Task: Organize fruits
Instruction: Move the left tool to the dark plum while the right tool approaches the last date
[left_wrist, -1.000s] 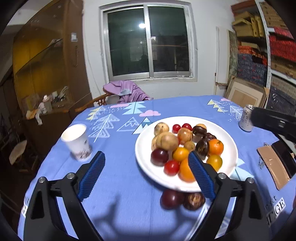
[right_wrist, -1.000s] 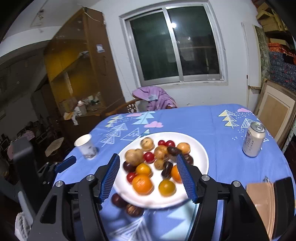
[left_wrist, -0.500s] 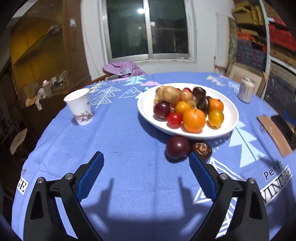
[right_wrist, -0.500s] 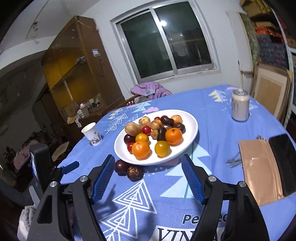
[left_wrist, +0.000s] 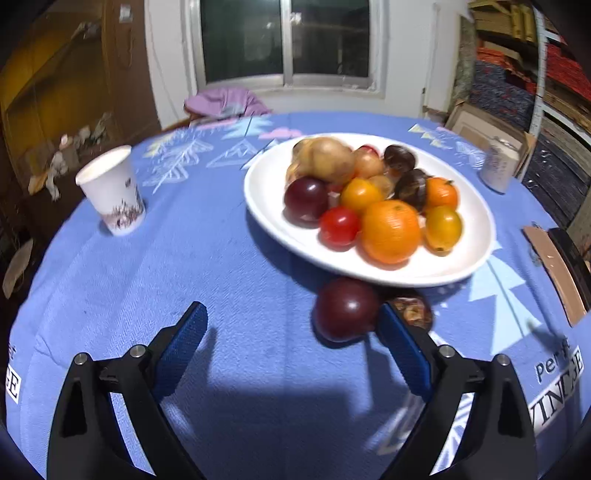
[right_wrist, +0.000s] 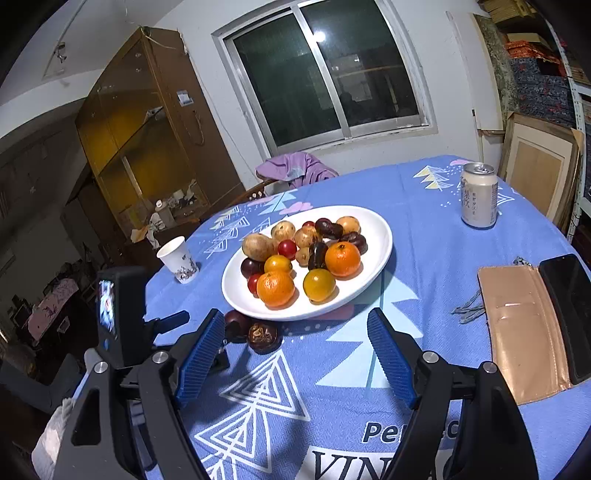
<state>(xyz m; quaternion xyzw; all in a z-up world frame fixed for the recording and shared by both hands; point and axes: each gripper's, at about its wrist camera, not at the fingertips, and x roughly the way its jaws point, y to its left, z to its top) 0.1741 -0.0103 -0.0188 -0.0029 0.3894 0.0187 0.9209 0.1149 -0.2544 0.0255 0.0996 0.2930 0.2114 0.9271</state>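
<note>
Left wrist view: the left gripper (left_wrist: 291, 325) comes down low, jaws spread and just widened, nothing pinched, its right pad beside the dark plum (left_wrist: 345, 306) lying on the tablecloth (left_wrist: 229, 258) against the white plate (left_wrist: 476, 229), likely the next pick. Right wrist view: the right gripper (right_wrist: 295, 350) has its jaws spread too, just widened, empty; the wrinkled brown fruit (right_wrist: 263, 335), perhaps a passion fruit, sits beside that plum.

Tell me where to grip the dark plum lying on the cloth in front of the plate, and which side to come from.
Grip the dark plum across its round middle, coming from the near side with the open left gripper. One pad would go on its bare left flank, the other into the narrow gap beside the wrinkled brown fruit, which sits close on its right. The plate rim overhangs behind, so a far approach looks blocked.
</note>
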